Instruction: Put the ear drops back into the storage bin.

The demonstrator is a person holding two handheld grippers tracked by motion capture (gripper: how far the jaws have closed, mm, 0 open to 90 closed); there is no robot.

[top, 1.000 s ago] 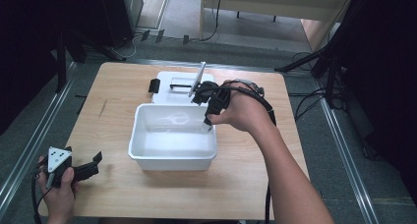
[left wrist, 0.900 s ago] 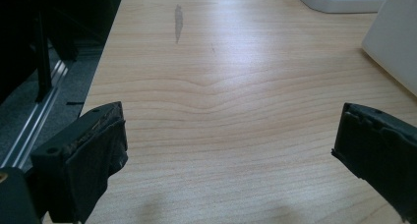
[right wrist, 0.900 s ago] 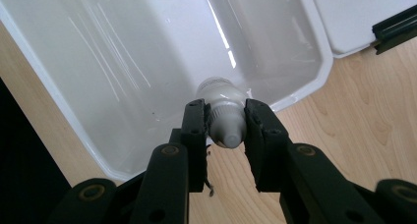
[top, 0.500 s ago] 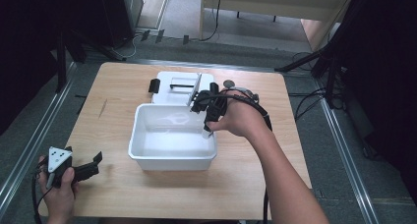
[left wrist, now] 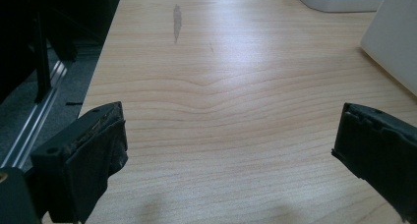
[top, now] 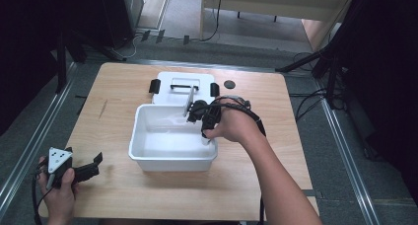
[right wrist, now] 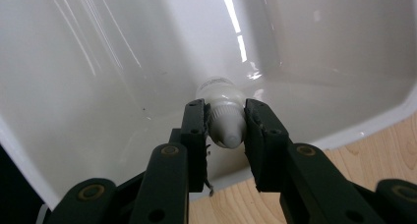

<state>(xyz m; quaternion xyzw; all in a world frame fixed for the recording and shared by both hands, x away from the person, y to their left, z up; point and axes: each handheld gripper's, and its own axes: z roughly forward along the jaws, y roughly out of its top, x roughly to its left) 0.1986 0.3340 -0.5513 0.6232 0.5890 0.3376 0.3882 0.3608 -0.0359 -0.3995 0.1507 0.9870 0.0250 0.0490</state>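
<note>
A small white bottle (right wrist: 220, 94) with a pointed cap is held between the jaws of my right gripper (right wrist: 226, 129), cap end toward the camera. The gripper is shut on it and points down inside a white plastic bin (right wrist: 98, 86), close to its glossy bottom corner. In the high view the right gripper (top: 199, 114) hangs over the far right part of the bin (top: 172, 159). My left gripper (top: 95, 165) rests by the table's front left corner, and its jaws (left wrist: 231, 140) stand wide apart with nothing between them.
The bin's white lid (top: 182, 82) with black clips lies flat just behind it. A small black round thing (top: 228, 84) sits to the lid's right. Bare wooden tabletop (left wrist: 211, 86) stretches ahead of the left gripper. Metal rails run along the table's sides.
My right hand has sunk into the bin with the bottle in its jaws, shifting slightly left. The left hand has stayed where it was.
</note>
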